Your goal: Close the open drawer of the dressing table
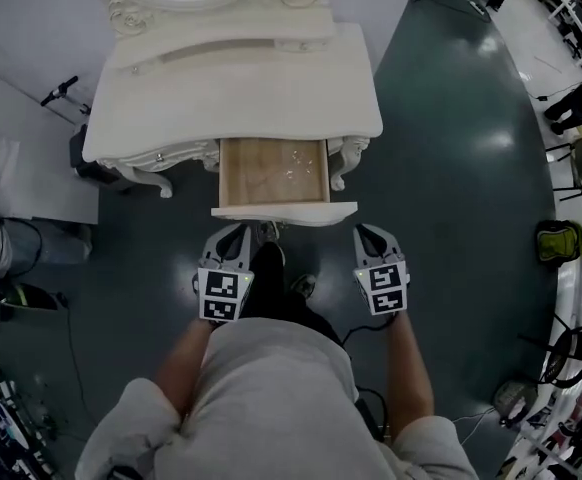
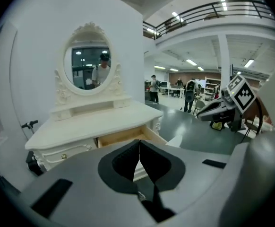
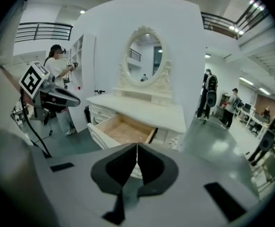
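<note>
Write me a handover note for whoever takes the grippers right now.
Drawer: open, pulled out of the table toward the person.
Left gripper: shut, empty, near the left end of the front; no contact seen.
Right gripper: shut, empty, just past the front's right end.
Done: nothing yet.
Left: push the front in until the drawer sits flush.

Glossy cream-painted dressing table (image 1: 233, 88), bare pale wood inside its drawer (image 1: 271, 173), on shiny dark floor (image 1: 451, 148).
</note>
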